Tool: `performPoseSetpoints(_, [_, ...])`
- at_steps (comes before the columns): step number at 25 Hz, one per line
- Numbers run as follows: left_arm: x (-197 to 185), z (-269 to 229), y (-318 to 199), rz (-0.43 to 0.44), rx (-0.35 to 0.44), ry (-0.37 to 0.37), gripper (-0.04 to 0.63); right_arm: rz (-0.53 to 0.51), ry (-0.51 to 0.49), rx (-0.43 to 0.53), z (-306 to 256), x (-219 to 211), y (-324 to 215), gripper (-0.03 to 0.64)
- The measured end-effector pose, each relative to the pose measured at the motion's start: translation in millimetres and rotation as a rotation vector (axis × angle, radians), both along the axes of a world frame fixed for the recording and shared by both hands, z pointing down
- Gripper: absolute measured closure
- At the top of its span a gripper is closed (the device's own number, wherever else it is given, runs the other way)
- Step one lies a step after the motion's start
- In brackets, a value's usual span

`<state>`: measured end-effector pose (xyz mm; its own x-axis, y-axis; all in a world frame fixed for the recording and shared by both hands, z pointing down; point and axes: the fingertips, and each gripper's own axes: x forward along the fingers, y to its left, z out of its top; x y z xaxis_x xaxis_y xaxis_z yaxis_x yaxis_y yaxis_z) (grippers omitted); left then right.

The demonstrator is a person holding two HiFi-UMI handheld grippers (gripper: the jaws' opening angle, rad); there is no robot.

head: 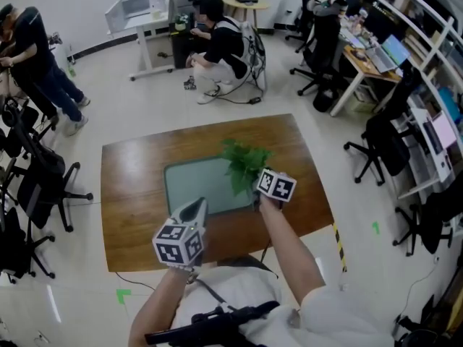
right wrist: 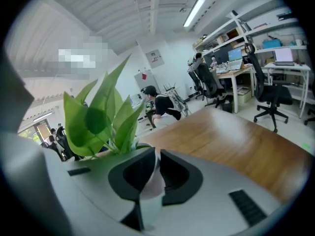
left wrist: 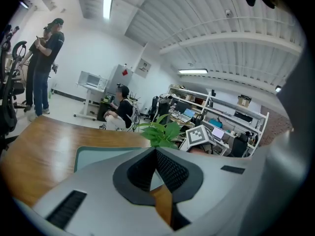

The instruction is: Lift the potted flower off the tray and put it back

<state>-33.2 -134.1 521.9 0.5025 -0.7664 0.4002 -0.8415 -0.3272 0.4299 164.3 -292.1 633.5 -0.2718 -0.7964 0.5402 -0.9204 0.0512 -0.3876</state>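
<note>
The right gripper (right wrist: 157, 154) is clamping narrowly on the white rim of the potted flower (right wrist: 98, 119), and the pot is filling the gap between its pads. In the head view the potted flower (head: 244, 166) is sitting just right of centre, over the far right corner of the grey-green tray (head: 195, 183). I cannot tell whether its base is touching the tray, as the leaves and the marker cube (head: 276, 185) are covering the pot and the jaw tips there.

The left gripper (left wrist: 156, 151) is hanging over the near edge of the tray, lower left of centre, with its tips pressed together and gripping nothing. It is standing well apart from the plant.

The tray is lying in the middle of a brown wooden table (head: 137, 194). Around it the room is looking busy:

- At the top of the frame, a crouching person (head: 221, 45) in black is working near a white cart (head: 141, 9).
- At the upper left, a standing person (head: 40, 63) is leaning beside black office chairs (head: 36, 186).
- Down the right side, desks and shelves (head: 405, 63) are running the length of the room, with more chairs pushed in.
- A strip of yellow-black tape (head: 338, 248) is showing on the floor by the table's near right corner.
- A green floor mark (head: 123, 295) is showing at the lower left.
</note>
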Motion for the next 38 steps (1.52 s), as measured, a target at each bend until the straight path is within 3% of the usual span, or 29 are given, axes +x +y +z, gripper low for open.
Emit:
performPoseSetpoints(5, [12.9, 8.9, -3.9, 0.012, -0.018, 0.000, 0.600, 0.090, 0.018, -0.023, 11.0, 60.0, -7.0, 0.578])
performPoseSetpoints(10, [20.8, 19.1, -4.8, 0.011, -0.049, -0.007, 0.600, 0.143, 0.009, -0.063, 33.8, 89.8, -8.3, 0.578])
performPoseSetpoints(22, [15.6, 32.1, -6.0, -0.013, -0.090, -0.026, 0.600, 0.160, 0.011, -0.082, 53.6, 97.4, -9.4, 0.572])
performPoseSetpoints(26, [9.7, 35.1, -5.5, -0.022, -0.097, -0.026, 0.600, 0.179, -0.008, -0.084, 54.5, 102.1, -7.7, 0.543])
performPoseSetpoints(30, [2.1, 35.2, -4.3, -0.034, -0.087, -0.019, 0.600, 0.221, -0.026, -0.026, 35.3, 113.5, -1.3, 0.488])
performPoseSetpoints(35, [-1.4, 25.3, -1.7, -0.041, -0.049, 0.058, 0.600, 0.297, -0.058, 0.028, 8.1, 139.5, 37.1, 0.488])
performPoseSetpoints(38, [0.6, 15.3, 0.0, -0.030, -0.015, 0.083, 0.600, 0.283, -0.072, 0.039, -5.9, 139.4, 71.2, 0.488])
